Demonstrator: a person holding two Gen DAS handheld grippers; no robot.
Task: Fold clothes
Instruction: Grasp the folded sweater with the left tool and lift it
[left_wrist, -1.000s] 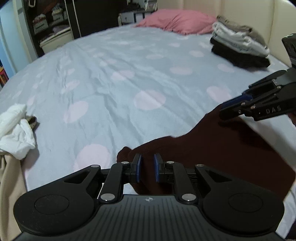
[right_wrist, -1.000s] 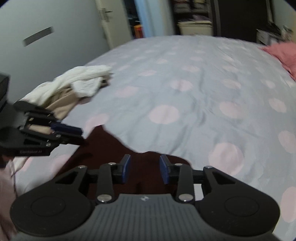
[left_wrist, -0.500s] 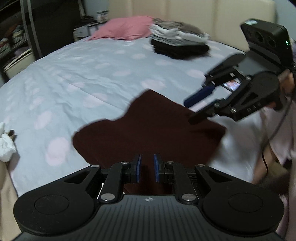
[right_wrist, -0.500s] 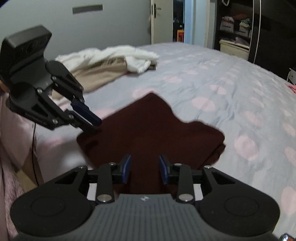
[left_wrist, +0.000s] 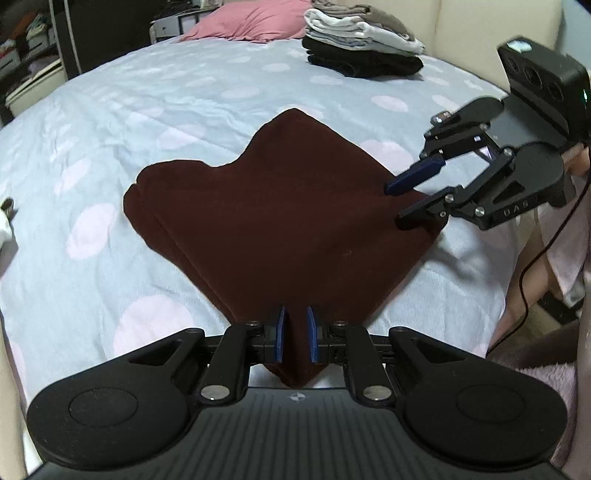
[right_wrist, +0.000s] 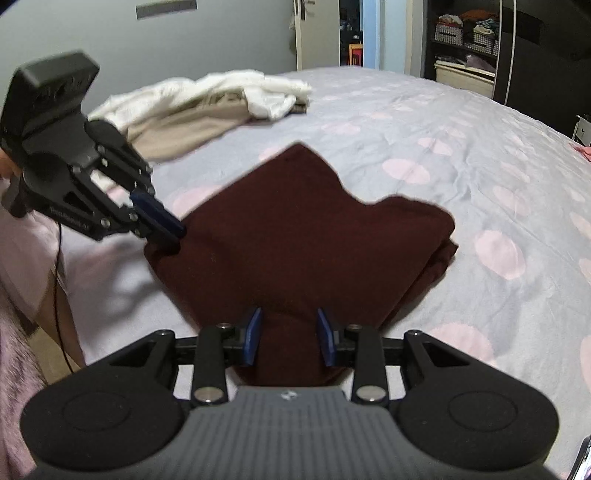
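Note:
A dark maroon garment (left_wrist: 288, 221) lies folded double on the grey bedspread with pink dots (left_wrist: 147, 110), near the bed's edge. My left gripper (left_wrist: 295, 339) is shut on the garment's near corner, with cloth pinched between its blue pads. In the right wrist view the left gripper (right_wrist: 173, 236) grips the left corner of the maroon garment (right_wrist: 303, 240). My right gripper (right_wrist: 289, 341) is shut on a thick bunch of the same cloth at the other near corner. From the left wrist it shows as the right gripper (left_wrist: 400, 205), at the garment's right corner.
A stack of folded clothes (left_wrist: 362, 48) and a pink pillow (left_wrist: 251, 18) sit by the headboard. A loose pile of white and beige clothes (right_wrist: 207, 103) lies at the bed's far corner. Shelves (right_wrist: 465, 44) and a door (right_wrist: 317, 33) stand beyond. A black cable (left_wrist: 532, 266) hangs off the bed's edge.
Both grippers have swung round and sunk with the garment's corners. The maroon cloth, a low dark patch before, now lies spread flat on the bed between them. Both grips are unchanged.

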